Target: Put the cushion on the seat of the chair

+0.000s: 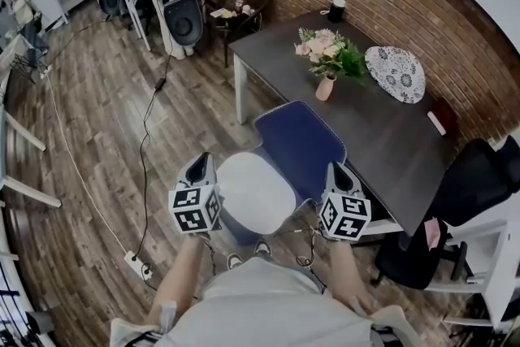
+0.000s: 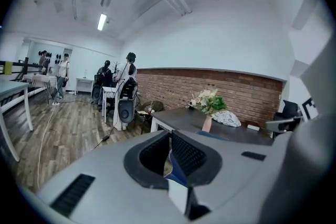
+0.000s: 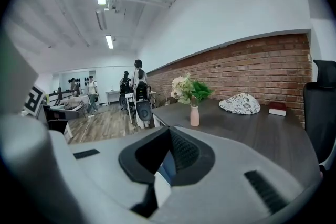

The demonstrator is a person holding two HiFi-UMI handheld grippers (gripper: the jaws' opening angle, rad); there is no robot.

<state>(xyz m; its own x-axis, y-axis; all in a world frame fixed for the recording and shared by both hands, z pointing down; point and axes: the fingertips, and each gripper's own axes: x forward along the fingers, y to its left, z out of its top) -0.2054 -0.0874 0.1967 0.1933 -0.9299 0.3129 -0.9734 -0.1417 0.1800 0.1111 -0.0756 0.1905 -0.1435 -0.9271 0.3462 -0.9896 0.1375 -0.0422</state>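
The cushion [image 1: 253,193], white on top with a blue underside, hangs between my two grippers above the wooden floor. My left gripper [image 1: 201,165] is shut on its left edge and my right gripper [image 1: 337,172] is shut on its right edge. In the left gripper view a blue and white edge of the cushion [image 2: 175,171] sits pinched in the jaws of the left gripper [image 2: 169,157]. The right gripper view shows the same at the right gripper [image 3: 167,160]. The blue chair [image 1: 299,142] stands just beyond the cushion, against the dark table [image 1: 382,138].
On the table stand a pink vase of flowers [image 1: 327,65], a patterned plate [image 1: 396,74] and a dark cup [image 1: 336,10]. A black office chair [image 1: 467,199] is at the right. A cable and power strip [image 1: 136,265] lie on the floor at the left. Speakers and people are at the far back.
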